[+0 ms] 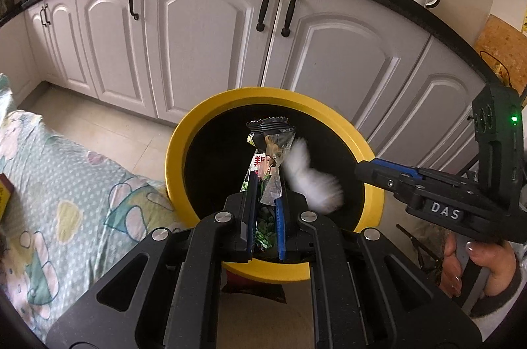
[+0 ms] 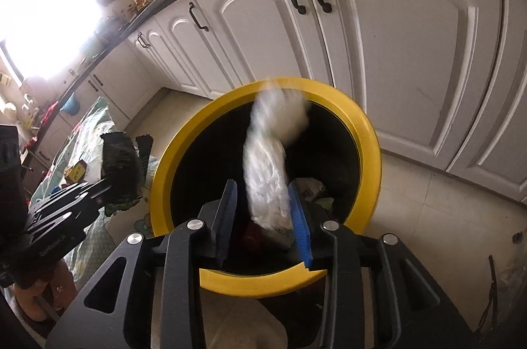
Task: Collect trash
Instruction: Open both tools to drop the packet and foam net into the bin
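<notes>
Left gripper [image 1: 265, 200] pinches a snack wrapper [image 1: 270, 148] above the yellow bin [image 1: 174, 151]. Right gripper [image 2: 263, 210] is parted, the blurred white tissue [image 2: 266, 171] loose between its fingers over the bin's mouth. Risk: the tissue drifts, catching the rim.

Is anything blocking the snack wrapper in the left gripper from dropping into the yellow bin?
Nothing visible does. The wrapper sits over the bin mouth; a white tissue falls alongside it.
</notes>
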`<state>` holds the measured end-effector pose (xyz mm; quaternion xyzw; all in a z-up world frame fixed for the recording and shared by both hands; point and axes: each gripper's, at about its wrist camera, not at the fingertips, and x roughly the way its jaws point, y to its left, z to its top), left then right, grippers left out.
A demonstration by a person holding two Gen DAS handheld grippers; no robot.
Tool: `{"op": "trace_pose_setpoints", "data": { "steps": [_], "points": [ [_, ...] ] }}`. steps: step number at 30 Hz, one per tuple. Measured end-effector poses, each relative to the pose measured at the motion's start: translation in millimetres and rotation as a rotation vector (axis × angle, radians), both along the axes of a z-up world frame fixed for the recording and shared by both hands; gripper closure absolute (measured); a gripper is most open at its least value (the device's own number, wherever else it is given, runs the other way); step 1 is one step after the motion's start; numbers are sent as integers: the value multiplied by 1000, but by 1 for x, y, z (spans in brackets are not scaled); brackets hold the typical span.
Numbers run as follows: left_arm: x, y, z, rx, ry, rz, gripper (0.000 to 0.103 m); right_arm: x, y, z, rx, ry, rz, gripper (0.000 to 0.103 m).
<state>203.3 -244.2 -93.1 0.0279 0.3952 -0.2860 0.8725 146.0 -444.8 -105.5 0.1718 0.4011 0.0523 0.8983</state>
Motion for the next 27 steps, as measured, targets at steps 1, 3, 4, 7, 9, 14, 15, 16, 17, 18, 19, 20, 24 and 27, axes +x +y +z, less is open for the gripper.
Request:
{"op": "trace_pose_setpoints", "data": {
  "steps": [1,3,4,7,9,14,15,16,17,18,19,20,24,27],
  "points": [
    [1,-1,0,2,1,-1,98,0,-1,0,3,-1,-4,69],
    [4,-2,-2,8,3,4,98,-1,-3,0,10,-2,-11,64],
    [5,-2,-2,8,6,6,97,-1,-4,0,9,-3,-15,62],
    [8,-2,-5,18,9,25,78,-4,-8,2,12,-12,-34,53],
    [9,0,-5,20,10,35,63,-5,-11,4,9,-22,-50,49],
    [10,6,-3,15,6,62,39,-8,-18,9,6,-41,-90,33],
    [10,8,-3,15,5,67,34,-8,-18,9,4,-41,-94,31],
    [10,9,-2,16,4,73,31,-7,-19,10,1,-41,-96,30],
    [9,11,-2,17,2,81,26,-8,-20,10,-2,-43,-99,29],
    [9,13,-1,15,1,84,25,-8,-20,11,-3,-46,-104,27],
    [8,15,-1,13,-1,91,23,-9,-20,11,-2,-49,-107,26],
    [7,17,0,13,-3,98,19,-9,-20,12,-3,-50,-109,25],
    [2,26,6,13,-19,118,11,-9,-19,15,-9,-58,-111,25],
    [0,31,11,18,-31,137,11,-10,-15,17,-14,-64,-105,22]
  ]
}}
